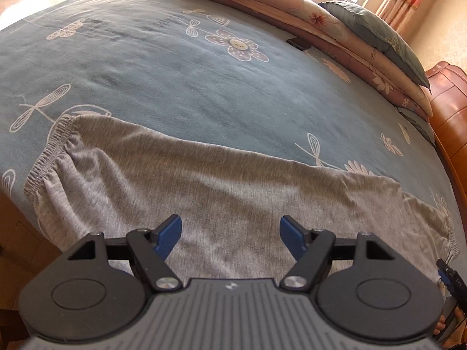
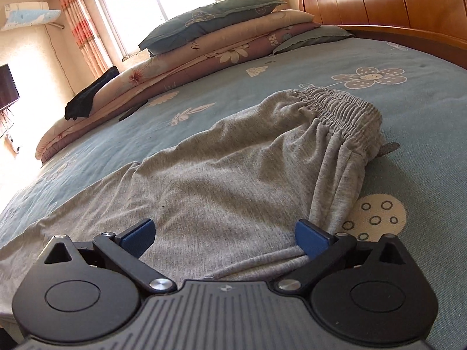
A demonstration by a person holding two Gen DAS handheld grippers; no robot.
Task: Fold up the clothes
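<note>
Grey trousers (image 1: 204,180) are lying flat along the near edge of the bed (image 1: 175,81), elastic waistband (image 2: 341,108) pointing toward the wooden headboard (image 2: 379,3). Left gripper (image 1: 230,234) is hovering over the mid-leg cloth, jaws spread, nothing between the blue pads. Right gripper (image 2: 224,234) is hanging over the seat area near the waistband, jaws spread wide, its right-side pad touching a fold of grey fabric. Folded quilts (image 2: 175,67) are sitting stacked along the far edge.

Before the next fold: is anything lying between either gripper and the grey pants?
Nothing visible. The left gripper and right gripper are both open directly over the grey pants, with only bare fabric between the fingers.
</note>
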